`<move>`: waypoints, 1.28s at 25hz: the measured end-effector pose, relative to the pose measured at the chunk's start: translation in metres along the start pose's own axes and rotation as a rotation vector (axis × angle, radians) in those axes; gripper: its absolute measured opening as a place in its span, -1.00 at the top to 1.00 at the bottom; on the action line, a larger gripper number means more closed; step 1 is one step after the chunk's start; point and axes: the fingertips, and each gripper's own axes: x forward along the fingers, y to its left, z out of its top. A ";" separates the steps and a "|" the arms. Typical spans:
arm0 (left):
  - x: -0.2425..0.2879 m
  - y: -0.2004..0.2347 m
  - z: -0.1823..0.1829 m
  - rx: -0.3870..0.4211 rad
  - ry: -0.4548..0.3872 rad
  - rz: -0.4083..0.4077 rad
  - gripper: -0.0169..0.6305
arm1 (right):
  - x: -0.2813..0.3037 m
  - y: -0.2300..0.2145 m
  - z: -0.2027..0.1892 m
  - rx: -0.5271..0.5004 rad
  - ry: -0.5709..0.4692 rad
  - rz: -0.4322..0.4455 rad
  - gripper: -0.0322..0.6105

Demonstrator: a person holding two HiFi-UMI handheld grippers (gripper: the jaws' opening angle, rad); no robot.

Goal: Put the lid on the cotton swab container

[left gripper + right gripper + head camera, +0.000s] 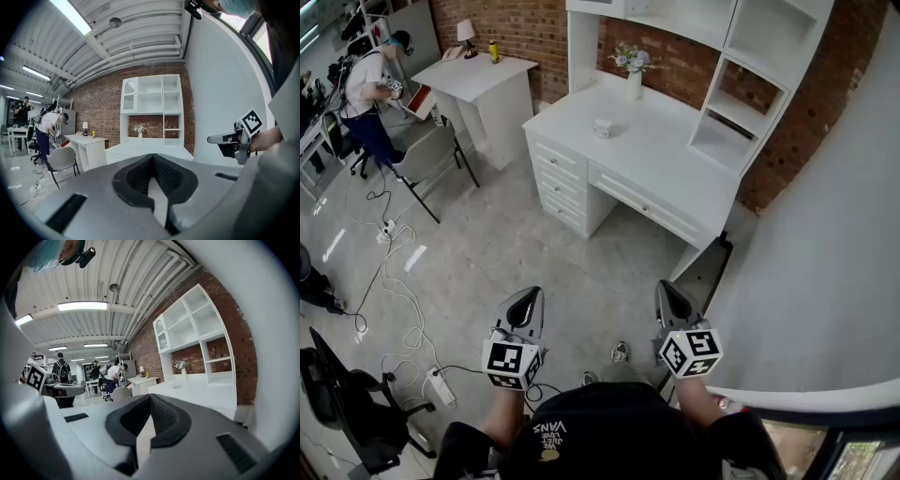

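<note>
Cotton swab container (602, 127): presumed to be the small pale item near the middle of the white desk (675, 169), at 12 o'clock in the head view; too small to confirm, lid not distinguishable from the body at this range. Flower vase (635, 82) further back on the same desk, toward 1 o'clock of the item, well apart from it. Judged light, of thin stiff plastic, smooth-sided, prone to slide or tip under a sideways push. Recommended hold for the lid: across opposite edges of its rim, kept level; for the body: low on the side wall, with light pressure to avoid crushing. Left gripper (530, 294) at 7 o'clock and right gripper (668, 287) at 5 o'clock, both clenched on nothing, pads meeting in each gripper view, pointed roughly level toward the desk, over open floor and well apart from the item. Task not yet begun; approach to the desk needed first.
</note>
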 end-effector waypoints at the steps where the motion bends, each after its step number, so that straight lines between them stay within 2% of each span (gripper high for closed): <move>1: -0.001 0.000 -0.001 -0.002 0.002 -0.002 0.93 | 0.000 0.002 -0.001 0.000 0.001 0.001 0.90; 9: -0.004 0.014 -0.007 -0.017 0.006 0.024 0.93 | 0.008 0.014 0.002 0.020 -0.030 0.033 0.90; 15: 0.017 0.020 -0.009 -0.053 -0.008 0.016 0.91 | 0.030 0.000 0.004 0.017 -0.035 0.029 0.90; 18: 0.037 0.025 -0.007 -0.055 -0.002 0.005 0.71 | 0.049 -0.007 0.007 0.009 -0.036 0.052 0.90; 20: 0.055 0.027 -0.006 -0.051 0.012 -0.005 0.67 | 0.065 -0.012 0.011 0.002 -0.030 0.068 0.68; 25: 0.105 0.029 0.010 -0.028 0.020 -0.029 0.60 | 0.107 -0.035 0.021 0.006 -0.021 0.087 0.32; 27: 0.125 0.032 0.017 -0.024 0.016 -0.031 0.59 | 0.124 -0.046 0.024 0.012 -0.017 0.092 0.26; 32: 0.176 0.041 0.027 -0.012 0.019 -0.022 0.59 | 0.168 -0.074 0.036 0.006 -0.018 0.115 0.26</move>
